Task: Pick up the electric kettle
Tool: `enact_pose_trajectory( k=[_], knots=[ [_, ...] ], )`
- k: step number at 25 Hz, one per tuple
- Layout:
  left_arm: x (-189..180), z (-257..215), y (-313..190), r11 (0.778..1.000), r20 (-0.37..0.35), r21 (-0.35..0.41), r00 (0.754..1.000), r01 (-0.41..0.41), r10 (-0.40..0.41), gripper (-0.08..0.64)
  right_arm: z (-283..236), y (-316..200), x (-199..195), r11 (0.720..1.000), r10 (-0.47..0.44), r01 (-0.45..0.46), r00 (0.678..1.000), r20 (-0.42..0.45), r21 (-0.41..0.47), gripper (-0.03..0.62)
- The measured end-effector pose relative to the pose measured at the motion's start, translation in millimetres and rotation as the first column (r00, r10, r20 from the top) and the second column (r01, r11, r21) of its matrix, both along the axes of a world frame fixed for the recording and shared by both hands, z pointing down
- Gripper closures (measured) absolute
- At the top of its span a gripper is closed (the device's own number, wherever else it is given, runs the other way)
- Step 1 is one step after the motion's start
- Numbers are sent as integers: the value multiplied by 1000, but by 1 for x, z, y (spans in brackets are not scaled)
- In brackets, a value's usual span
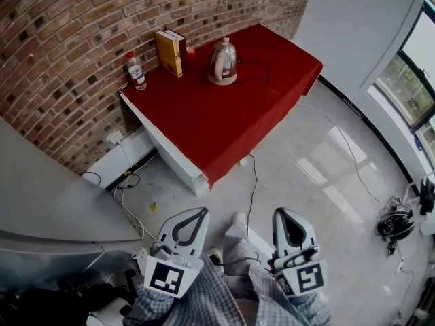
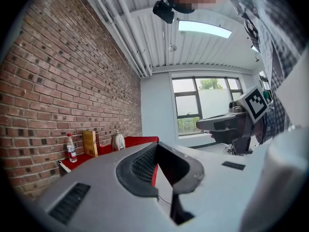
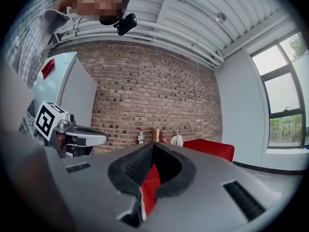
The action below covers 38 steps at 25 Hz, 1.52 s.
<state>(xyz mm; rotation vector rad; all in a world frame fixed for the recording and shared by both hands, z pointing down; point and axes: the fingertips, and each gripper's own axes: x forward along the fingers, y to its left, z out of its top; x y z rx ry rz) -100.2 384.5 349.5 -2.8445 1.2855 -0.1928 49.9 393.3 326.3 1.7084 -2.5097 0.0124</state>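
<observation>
Along the far side of the room, a brick wall (image 1: 81,32) is rising behind a pale, glossy floor (image 1: 326,182), with dark-framed windows (image 1: 414,80) lining the right. Against the bricks a bench (image 1: 211,121) is standing under a red cloth that is hanging over its edges. Low in the head view, well apart from the bench, the left gripper (image 1: 199,214) and right gripper (image 1: 283,214) are pointing towards it, each clenched on nothing. The electric kettle (image 1: 223,62) is sitting on its base near the back of the bench, near a yellow book (image 1: 168,53) and a water bottle (image 1: 136,70). Its body is showing pale and shiny, with a small knob on the lid, a handle looping on the book's side and a dark cord (image 1: 255,61) trailing across the cloth.
</observation>
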Motion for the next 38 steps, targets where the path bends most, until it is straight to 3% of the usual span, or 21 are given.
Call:
enact_pose_trajectory(
  k=[15,31,38],
  knots=[
    [19,5,-59,999,1,-32,999,34,-34,554,4,-65,16,1000,-26,26,1000,-3,-4,586],
    [62,-4,-126,998,58,-2,996,63,-63,554,3,-144,62,998,-52,52,999,15,-20,586],
    [81,-3,-157,995,41,-19,994,103,-102,554,2,-178,82,997,-74,74,997,9,-27,586]
  ],
)
